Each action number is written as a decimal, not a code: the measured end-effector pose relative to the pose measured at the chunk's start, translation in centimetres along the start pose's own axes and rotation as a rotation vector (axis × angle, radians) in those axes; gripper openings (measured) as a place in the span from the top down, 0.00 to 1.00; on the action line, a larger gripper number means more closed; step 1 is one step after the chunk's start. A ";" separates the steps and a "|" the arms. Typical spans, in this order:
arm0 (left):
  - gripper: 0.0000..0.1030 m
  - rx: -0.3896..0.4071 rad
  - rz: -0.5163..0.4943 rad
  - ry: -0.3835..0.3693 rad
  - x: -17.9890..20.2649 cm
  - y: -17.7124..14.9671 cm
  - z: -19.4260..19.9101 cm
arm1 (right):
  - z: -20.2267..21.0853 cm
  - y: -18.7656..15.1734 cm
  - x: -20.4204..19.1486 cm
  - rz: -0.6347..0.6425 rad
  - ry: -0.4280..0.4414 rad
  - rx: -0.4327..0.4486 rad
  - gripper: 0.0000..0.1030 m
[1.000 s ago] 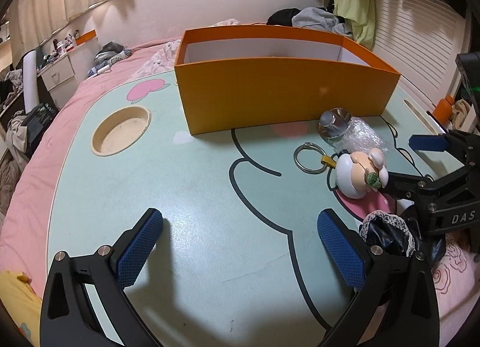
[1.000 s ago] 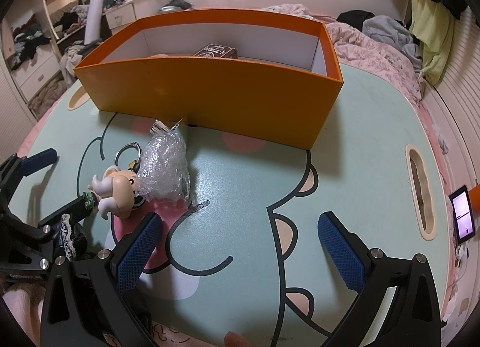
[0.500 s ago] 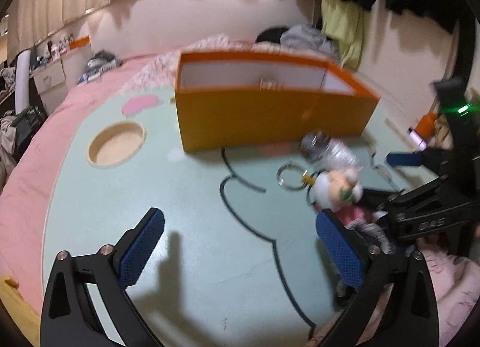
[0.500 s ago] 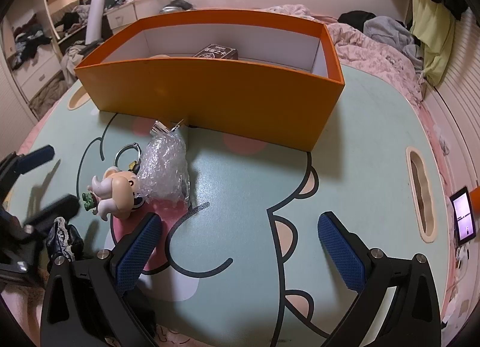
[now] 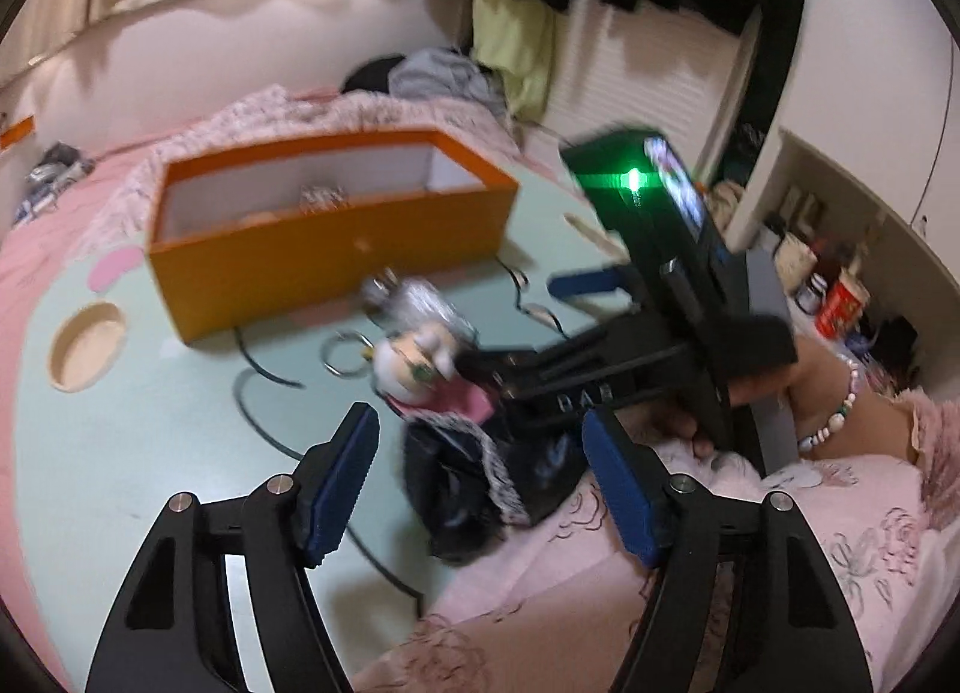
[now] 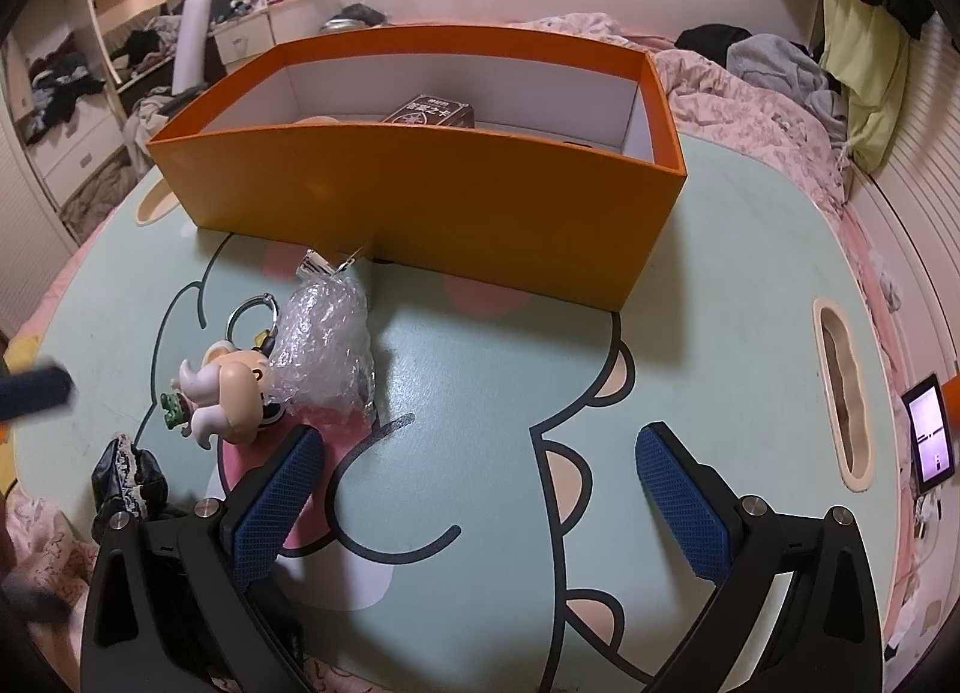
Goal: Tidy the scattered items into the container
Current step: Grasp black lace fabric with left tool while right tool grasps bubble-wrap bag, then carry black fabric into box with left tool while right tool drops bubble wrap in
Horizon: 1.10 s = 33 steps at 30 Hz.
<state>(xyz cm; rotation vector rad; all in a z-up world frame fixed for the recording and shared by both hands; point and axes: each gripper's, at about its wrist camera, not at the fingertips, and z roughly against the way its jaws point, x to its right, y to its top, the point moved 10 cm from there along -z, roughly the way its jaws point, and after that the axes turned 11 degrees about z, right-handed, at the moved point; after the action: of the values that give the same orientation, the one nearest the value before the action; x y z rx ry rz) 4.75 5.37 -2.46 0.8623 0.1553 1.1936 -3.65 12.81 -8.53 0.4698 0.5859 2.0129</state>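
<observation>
An orange box (image 6: 432, 195) stands at the back of the mint cartoon table (image 6: 720, 285), also in the left wrist view (image 5: 336, 255); a dark card box (image 6: 432, 111) lies inside. In front lie a bubble-wrap bundle (image 6: 324, 345), a pig figure keychain (image 6: 228, 393) with a metal ring (image 6: 252, 315), and a black lace-trimmed cloth (image 6: 129, 477) at the table's near edge. My left gripper (image 5: 480, 489) is open, with the black cloth (image 5: 462, 483) between its fingers. My right gripper (image 6: 480, 507) is open and empty over the table's front.
A round recess (image 5: 87, 345) is in the table at the left, a slot-shaped one (image 6: 843, 387) at the right. A small screen (image 6: 930, 435) stands past the right edge. Pink bedding (image 5: 750, 573) borders the table. Clothes pile behind the box.
My left gripper has swung to the right and now frames the black cloth and the right gripper's body. The right gripper has barely moved. The items have not moved.
</observation>
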 end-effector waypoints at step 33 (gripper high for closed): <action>0.68 0.234 0.218 0.120 -6.5 2.6 2.6 | 1.6 2.7 -2.5 -0.043 0.081 0.111 0.74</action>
<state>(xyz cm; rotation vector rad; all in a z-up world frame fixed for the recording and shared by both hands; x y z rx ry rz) 1.56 -1.25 -1.06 1.0319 0.3095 1.4523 -3.47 9.76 -5.83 0.4395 0.7548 1.9722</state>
